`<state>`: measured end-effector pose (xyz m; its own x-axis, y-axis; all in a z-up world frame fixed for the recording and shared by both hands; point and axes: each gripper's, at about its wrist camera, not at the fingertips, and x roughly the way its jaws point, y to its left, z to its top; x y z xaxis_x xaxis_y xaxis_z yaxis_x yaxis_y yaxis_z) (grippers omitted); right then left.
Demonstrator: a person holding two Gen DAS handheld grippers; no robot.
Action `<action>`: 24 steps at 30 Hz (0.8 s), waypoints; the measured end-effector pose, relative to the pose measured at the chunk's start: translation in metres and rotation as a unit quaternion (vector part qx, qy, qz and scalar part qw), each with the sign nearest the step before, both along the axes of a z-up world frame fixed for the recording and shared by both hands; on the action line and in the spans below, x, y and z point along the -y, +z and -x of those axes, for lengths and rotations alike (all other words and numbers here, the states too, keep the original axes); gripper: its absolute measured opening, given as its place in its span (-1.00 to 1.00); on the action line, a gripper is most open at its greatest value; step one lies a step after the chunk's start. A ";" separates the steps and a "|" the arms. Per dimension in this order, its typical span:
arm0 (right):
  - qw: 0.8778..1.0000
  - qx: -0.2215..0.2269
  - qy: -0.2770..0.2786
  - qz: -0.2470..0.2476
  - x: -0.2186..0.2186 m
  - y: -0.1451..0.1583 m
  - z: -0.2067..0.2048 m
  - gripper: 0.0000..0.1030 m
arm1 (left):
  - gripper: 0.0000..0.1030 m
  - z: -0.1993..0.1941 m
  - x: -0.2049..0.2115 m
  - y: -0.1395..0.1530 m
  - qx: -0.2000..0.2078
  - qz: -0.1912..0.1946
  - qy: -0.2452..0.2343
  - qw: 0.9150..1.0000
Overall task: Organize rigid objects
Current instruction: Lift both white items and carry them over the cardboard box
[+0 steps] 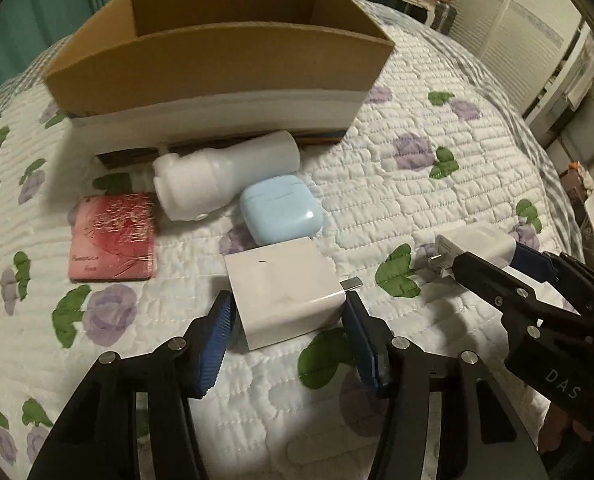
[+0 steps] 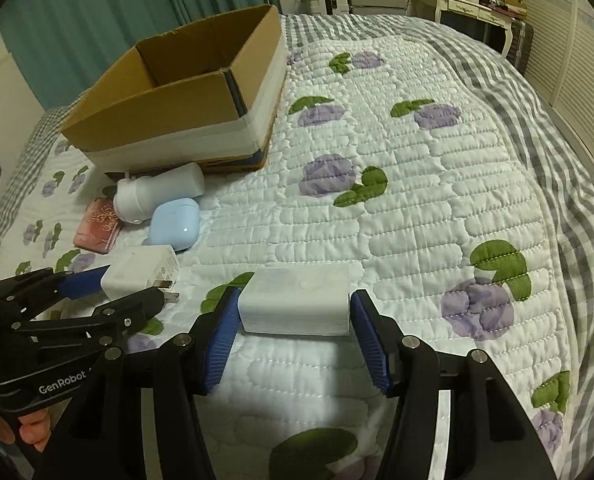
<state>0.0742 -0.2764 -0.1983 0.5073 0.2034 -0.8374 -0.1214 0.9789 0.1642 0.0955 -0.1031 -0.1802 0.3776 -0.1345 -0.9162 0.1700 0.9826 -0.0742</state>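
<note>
My left gripper (image 1: 287, 308) is shut on a white plug charger (image 1: 281, 280) that rests on the quilt, a blue pad against each side and a prong sticking out to the right. Further right, my right gripper (image 1: 489, 258) is shut on a second white charger (image 1: 477, 244). In the right wrist view that charger (image 2: 297, 300) sits between the pads of the right gripper (image 2: 293, 312), just over the quilt. Behind lie a white bottle (image 1: 225, 176), a light blue earbud case (image 1: 281, 216) and a pink wrapped pack (image 1: 113, 236). An open cardboard box (image 1: 217, 60) stands beyond them.
Everything lies on a bed with a white quilt with a flower print (image 2: 397, 220), which drops off at the right edge. Green curtains (image 2: 97, 8) hang behind the box. A desk with clutter (image 2: 469, 4) and shutter doors stand past the bed. A hand (image 2: 33, 428) holds the left gripper.
</note>
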 end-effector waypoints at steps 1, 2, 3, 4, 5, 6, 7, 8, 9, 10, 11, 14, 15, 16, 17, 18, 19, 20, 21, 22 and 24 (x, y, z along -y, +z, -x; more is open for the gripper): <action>1.000 0.003 0.002 0.002 -0.001 0.004 0.002 0.08 | 0.07 0.002 -0.002 0.004 0.005 0.003 0.002 1.000; 1.000 0.004 0.003 0.003 -0.002 0.007 0.002 0.08 | 0.07 0.004 -0.004 0.009 0.010 0.005 0.002 1.000; 1.000 0.007 0.005 0.005 -0.004 0.010 0.004 0.08 | 0.07 0.004 -0.005 0.012 0.014 0.006 0.002 1.000; 1.000 0.010 0.007 0.007 -0.005 0.014 0.005 0.08 | 0.07 0.006 -0.006 0.017 0.021 0.008 0.002 1.000; 1.000 0.015 0.009 0.010 -0.007 0.019 0.006 0.08 | 0.06 0.008 -0.007 0.023 0.027 0.011 0.000 1.000; 1.000 0.019 0.008 0.011 -0.009 0.025 0.008 0.08 | 0.06 0.011 -0.008 0.028 0.033 0.012 0.000 0.999; 1.000 0.023 0.008 0.011 -0.010 0.030 0.010 0.08 | 0.06 0.013 -0.010 0.034 0.039 0.013 0.000 0.999; 1.000 0.027 0.007 0.012 -0.012 0.035 0.012 0.08 | 0.06 0.016 -0.011 0.040 0.044 0.015 0.000 0.999; 0.999 0.031 0.008 0.014 -0.013 0.041 0.014 0.08 | 0.06 0.016 -0.011 0.045 0.050 0.018 0.001 0.999; 0.999 0.038 0.010 0.016 -0.016 0.050 0.017 0.08 | 0.06 0.017 -0.012 0.052 0.056 0.020 0.002 0.998; 0.999 0.043 0.011 0.018 -0.017 0.056 0.019 0.08 | 0.06 0.019 -0.014 0.060 0.063 0.023 0.004 0.998; 0.998 0.064 0.014 0.024 -0.023 0.080 0.026 0.08 | 0.07 0.025 -0.024 0.086 0.088 0.027 0.007 0.996; 0.997 0.069 0.016 0.025 -0.025 0.087 0.028 0.08 | 0.06 0.026 -0.025 0.094 0.096 0.029 0.008 0.995; 0.996 0.080 0.018 0.028 -0.028 0.099 0.031 0.08 | 0.06 0.028 -0.028 0.104 0.106 0.030 0.010 0.994; 0.995 0.088 0.021 0.031 -0.031 0.107 0.032 0.08 | 0.06 0.029 -0.031 0.114 0.116 0.031 0.010 0.993; 0.995 0.095 0.022 0.034 -0.033 0.114 0.034 0.08 | 0.06 0.030 -0.034 0.122 0.125 0.031 0.011 0.992; 0.993 0.107 0.023 0.040 -0.037 0.126 0.035 0.08 | 0.06 0.031 -0.037 0.131 0.134 0.030 0.011 0.990; 0.992 0.116 0.026 0.041 -0.040 0.135 0.036 0.08 | 0.06 0.031 -0.040 0.140 0.145 0.028 0.012 0.989; 0.991 0.125 0.028 0.042 -0.043 0.143 0.035 0.08 | 0.06 0.030 -0.043 0.148 0.153 0.027 0.012 0.988; 0.990 0.133 0.031 0.044 -0.047 0.152 0.035 0.08 | 0.06 0.029 -0.046 0.156 0.162 0.027 0.013 0.986; 0.988 0.146 0.035 0.047 -0.053 0.165 0.031 0.08 | 0.06 0.024 -0.053 0.171 0.176 0.028 0.014 0.984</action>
<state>0.0432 -0.2237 -0.0333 0.7174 0.1738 -0.6746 -0.2173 0.9759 0.0203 0.0716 -0.0499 -0.0090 0.6751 -0.1656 -0.7189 0.1676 0.9834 -0.0691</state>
